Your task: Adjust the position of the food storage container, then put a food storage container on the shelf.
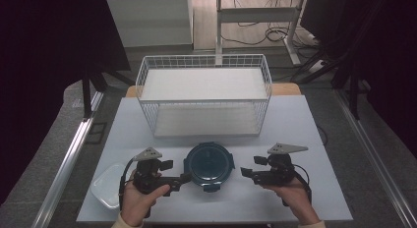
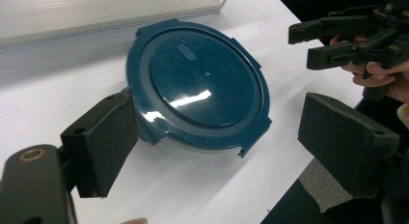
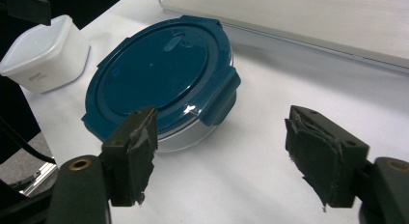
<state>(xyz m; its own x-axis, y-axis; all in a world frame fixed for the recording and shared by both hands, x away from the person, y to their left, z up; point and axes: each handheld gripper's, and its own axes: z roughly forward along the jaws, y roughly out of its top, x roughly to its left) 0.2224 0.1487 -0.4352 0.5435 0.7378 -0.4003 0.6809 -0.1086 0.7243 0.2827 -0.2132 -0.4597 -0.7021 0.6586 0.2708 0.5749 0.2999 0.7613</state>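
Observation:
A round container with a dark teal clip-on lid [image 1: 209,164] sits on the white table near its front, between my two grippers. My left gripper [image 1: 184,179] is at the container's left side, held by a hand. In the left gripper view its jaws [image 2: 219,105] stand open, and one pad [image 2: 103,142] is right at the lid's rim [image 2: 197,84]. My right gripper [image 1: 245,173] is a little to the container's right, apart from it. In the right gripper view it [image 3: 224,122] is open with nothing between the pads, and the lid [image 3: 154,74] lies just ahead.
A white wire basket [image 1: 204,95] with a pale shelf board stands behind the container at mid-table. A small white square box with a lid [image 1: 108,185] sits at the front left corner. Dark floor and rails flank the table.

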